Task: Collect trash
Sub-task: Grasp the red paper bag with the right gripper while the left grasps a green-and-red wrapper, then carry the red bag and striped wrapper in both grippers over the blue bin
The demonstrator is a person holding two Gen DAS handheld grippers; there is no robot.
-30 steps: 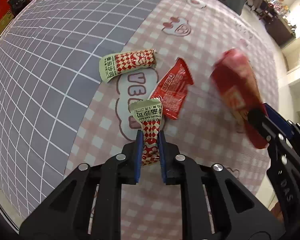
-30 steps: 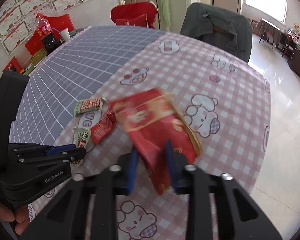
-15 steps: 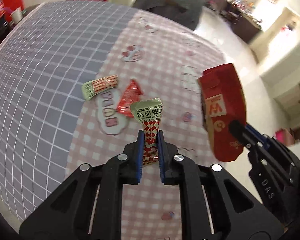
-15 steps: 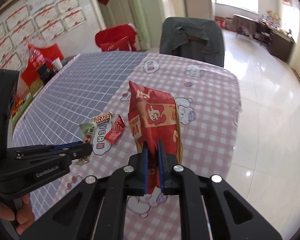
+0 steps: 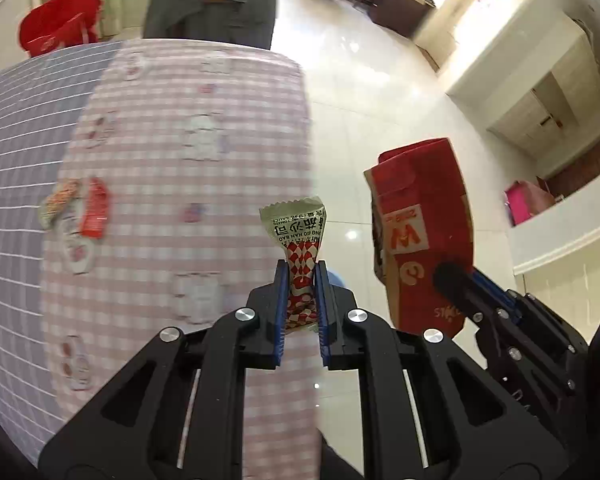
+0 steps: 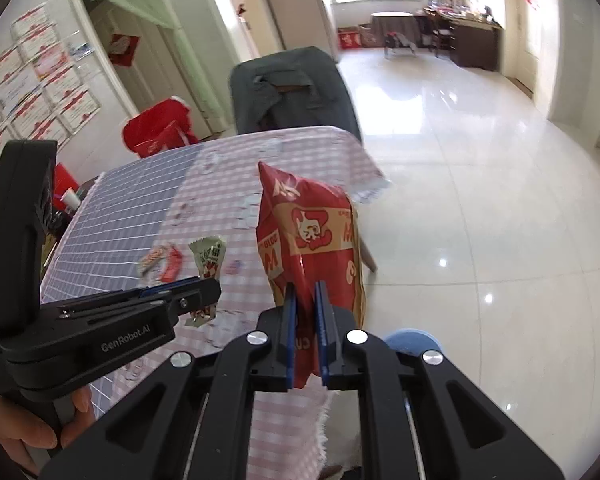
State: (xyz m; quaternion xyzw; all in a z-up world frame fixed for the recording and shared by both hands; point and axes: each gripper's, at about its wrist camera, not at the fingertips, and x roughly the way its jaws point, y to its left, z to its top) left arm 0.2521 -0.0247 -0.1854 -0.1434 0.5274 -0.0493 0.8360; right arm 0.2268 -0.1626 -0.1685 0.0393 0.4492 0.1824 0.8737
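My left gripper (image 5: 300, 276) is shut on a small green, red and white sauce packet (image 5: 296, 228), lifted clear of the table near its right edge. My right gripper (image 6: 305, 292) is shut on a big red paper snack bag (image 6: 312, 236), which hangs upright above the table edge; the same bag (image 5: 420, 220) shows to the right in the left wrist view. The left gripper (image 6: 204, 286) with its packet (image 6: 210, 254) also appears at the left of the right wrist view. Two wrappers stay on the pink checked cloth: a red one (image 5: 94, 210) and a green-and-red one (image 5: 60, 200).
The table (image 5: 172, 184) carries a pink checked cloth beside a grey grid cloth. A chair draped in dark cloth (image 6: 292, 88) stands at the far end. Something round and blue (image 6: 412, 342) sits low on the shiny tiled floor (image 6: 480, 184) just past the table edge. A hand (image 6: 28, 420) grips the left tool.
Both grippers rose and swung right, away from the table middle toward its edge, carrying the packet and the bag. The right jaws pinched tighter on the bag. The two wrappers stayed behind.
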